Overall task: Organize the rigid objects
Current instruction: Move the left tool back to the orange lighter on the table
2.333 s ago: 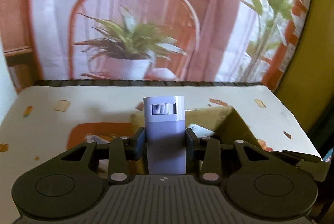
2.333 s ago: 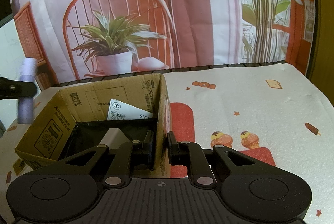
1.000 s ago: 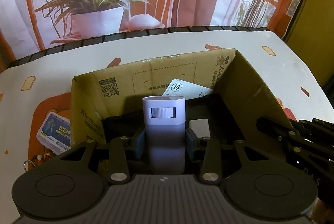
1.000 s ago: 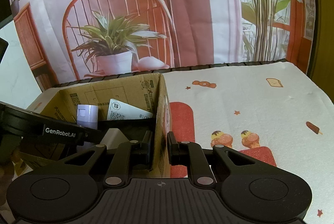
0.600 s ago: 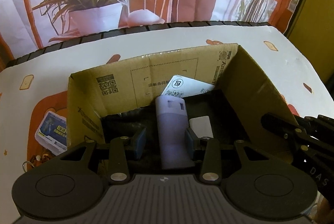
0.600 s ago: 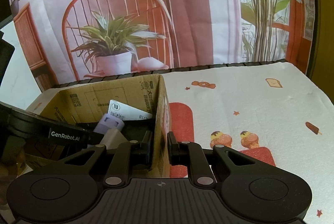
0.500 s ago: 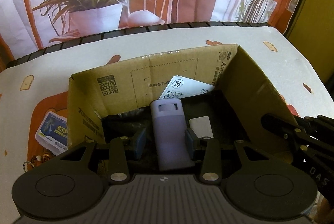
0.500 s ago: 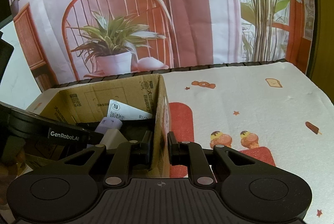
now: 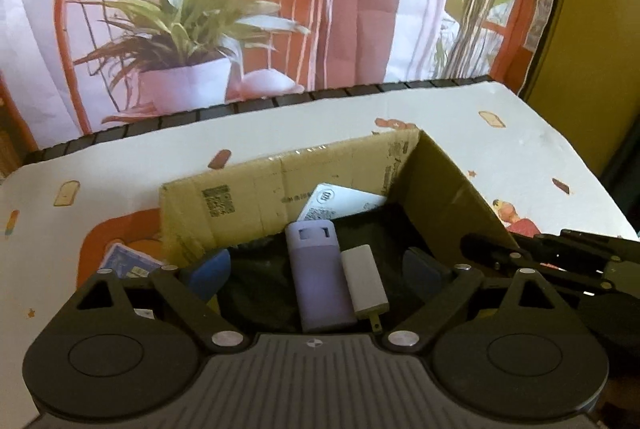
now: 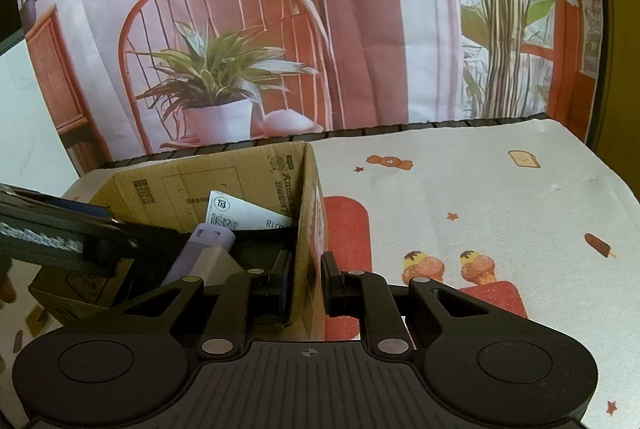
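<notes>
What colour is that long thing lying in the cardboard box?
The long thing is pale purple, seen best in the left wrist view, lying beside a grey charger.

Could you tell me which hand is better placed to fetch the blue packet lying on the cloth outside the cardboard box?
Probably the left. The left gripper has just opened, leaving the purple device in the cardboard box, and the blue packet lies on its side. The right gripper is shut on the box wall.

Our left gripper (image 9: pixel 316 269) is black, with blue finger pads (image 9: pixel 208 271), silver pivot screws, two round side discs and a ribbed grey base. Our right gripper (image 10: pixel 306 283) matches it, pads dark.
</notes>
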Motion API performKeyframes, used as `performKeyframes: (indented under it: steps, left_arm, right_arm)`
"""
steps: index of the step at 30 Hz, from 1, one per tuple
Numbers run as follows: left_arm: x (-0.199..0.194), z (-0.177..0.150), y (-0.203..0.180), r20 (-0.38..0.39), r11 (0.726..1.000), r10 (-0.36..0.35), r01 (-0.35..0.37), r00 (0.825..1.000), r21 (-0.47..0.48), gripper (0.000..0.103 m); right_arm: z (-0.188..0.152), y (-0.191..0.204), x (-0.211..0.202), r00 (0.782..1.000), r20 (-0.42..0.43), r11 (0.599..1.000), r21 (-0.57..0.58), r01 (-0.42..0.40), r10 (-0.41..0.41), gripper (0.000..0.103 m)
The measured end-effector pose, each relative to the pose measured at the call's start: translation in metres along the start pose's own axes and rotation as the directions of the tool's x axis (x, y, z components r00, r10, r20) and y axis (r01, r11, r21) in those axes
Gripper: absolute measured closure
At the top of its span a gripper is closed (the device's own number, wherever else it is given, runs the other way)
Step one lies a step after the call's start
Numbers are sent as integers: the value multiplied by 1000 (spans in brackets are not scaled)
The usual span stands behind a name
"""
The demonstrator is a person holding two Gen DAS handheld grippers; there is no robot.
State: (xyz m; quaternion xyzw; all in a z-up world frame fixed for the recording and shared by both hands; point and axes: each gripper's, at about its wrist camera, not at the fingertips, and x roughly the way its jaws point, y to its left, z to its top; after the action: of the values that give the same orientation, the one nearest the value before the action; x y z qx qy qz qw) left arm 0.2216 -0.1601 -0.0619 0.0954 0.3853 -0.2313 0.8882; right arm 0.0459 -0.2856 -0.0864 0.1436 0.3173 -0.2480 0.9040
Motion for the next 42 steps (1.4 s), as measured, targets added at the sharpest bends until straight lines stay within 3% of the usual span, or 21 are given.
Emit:
performKeyframes:
  steps: [7, 13, 21, 27, 30, 33, 36, 42]
  left_arm:
    - [-26, -7, 20, 55, 998, 44, -41, 998, -54, 5]
    - [-48, -22, 52, 71, 977, 155, -143, 985, -158, 4]
    - [-71, -48, 98, 63, 904, 352, -322, 934, -280, 0]
    - [-71, -67, 134, -44, 839, 411, -397, 911, -373, 0]
    - [-69, -76, 142, -61, 828, 435, -426, 898, -364, 0]
    - [-71, -85, 146, -45, 834, 434, -420, 900, -357, 0]
    - [-72, -91, 149, -27, 841, 410, -389, 912, -375, 0]
    - [-59, -99, 149, -65, 832, 401, -393, 914, -392, 0]
  right_arm:
    - [0, 0, 0, 1000, 0, 1000, 2, -1, 1, 89]
    - [0, 0, 0, 1000, 0, 1000, 1, -1, 1, 89]
    - [0, -1, 0, 1000, 0, 1000, 1, 0, 0, 89]
    - [1, -2, 0, 1000, 0, 1000, 2, -2, 2, 89]
    - [0, -1, 0, 1000, 0, 1000, 2, -1, 1, 89]
    - [1, -2, 0, 1000, -1, 1000, 2, -1, 1, 89]
    - [1, -2, 0, 1000, 0, 1000, 2, -1, 1, 89]
    - [1, -2, 1, 1000, 0, 1000, 3, -2, 2, 89]
